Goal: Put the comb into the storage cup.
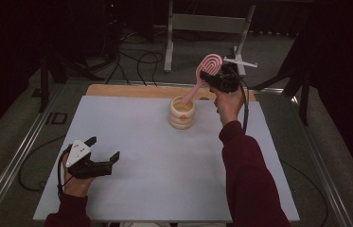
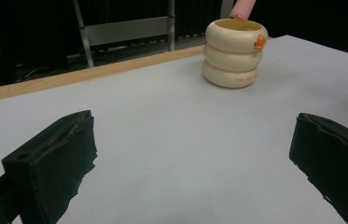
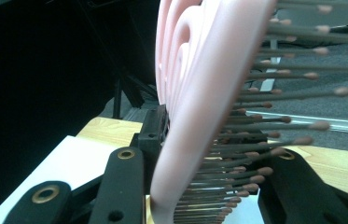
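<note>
My right gripper (image 1: 210, 77) was raised above the far edge of the desk (image 1: 155, 165), its fingers (image 3: 120, 186) clamped on the head of a pink hairbrush (image 1: 203, 75); in the right gripper view one finger pressed the smooth back of the head and the other met the bristles (image 3: 274, 121). From the fingers the brush slanted downward, and its handle end sat inside the mouth of a cream ringed holder (image 1: 182, 113), which stood upright on the desk just below and beside that gripper. My left gripper (image 1: 102, 153) rested low near my edge of the desk, well apart from the holder, its fingers (image 2: 55, 163) spread wide with only bare desk surface between them. In the left gripper view the holder (image 2: 233, 52) stood beyond the fingertips, a small orange mark on its upper ring.
</note>
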`<state>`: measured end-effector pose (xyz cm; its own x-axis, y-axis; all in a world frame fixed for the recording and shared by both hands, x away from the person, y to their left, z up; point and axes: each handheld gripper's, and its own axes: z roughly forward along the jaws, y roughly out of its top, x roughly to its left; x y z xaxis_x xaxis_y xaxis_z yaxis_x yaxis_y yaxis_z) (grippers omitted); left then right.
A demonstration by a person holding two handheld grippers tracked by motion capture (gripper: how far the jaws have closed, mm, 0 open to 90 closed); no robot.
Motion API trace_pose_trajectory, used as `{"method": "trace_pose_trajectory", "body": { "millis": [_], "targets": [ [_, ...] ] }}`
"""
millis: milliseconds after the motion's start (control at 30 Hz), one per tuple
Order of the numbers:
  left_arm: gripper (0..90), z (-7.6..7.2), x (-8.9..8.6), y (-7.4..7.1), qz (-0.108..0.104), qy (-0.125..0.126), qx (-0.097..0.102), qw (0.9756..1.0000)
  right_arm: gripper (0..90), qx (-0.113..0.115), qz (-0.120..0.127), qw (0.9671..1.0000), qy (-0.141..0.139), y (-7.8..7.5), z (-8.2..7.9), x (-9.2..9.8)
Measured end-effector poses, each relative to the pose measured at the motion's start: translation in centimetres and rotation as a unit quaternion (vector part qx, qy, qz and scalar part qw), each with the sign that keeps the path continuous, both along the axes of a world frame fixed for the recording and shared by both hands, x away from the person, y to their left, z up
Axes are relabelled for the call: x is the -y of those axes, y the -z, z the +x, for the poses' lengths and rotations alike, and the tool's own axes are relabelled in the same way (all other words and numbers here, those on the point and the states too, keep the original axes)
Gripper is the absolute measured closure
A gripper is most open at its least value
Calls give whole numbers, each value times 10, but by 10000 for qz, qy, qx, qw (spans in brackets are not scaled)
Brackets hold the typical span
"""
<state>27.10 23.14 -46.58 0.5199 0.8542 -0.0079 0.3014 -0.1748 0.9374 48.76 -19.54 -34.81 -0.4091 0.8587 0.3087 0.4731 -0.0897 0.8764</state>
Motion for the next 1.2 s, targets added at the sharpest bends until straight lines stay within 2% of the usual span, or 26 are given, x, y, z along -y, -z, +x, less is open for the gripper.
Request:
{"method": "trace_pose_trajectory", "body": {
  "millis": [767,1200],
  "targets": [
    [10,0,0,0,29,-22,7,10000,633,-133,122,9998,36,14,1,-3],
    [10,0,0,0,34,-18,9,10000,633,-211,84,9997,-2,25,0,-10]
  ]
}}
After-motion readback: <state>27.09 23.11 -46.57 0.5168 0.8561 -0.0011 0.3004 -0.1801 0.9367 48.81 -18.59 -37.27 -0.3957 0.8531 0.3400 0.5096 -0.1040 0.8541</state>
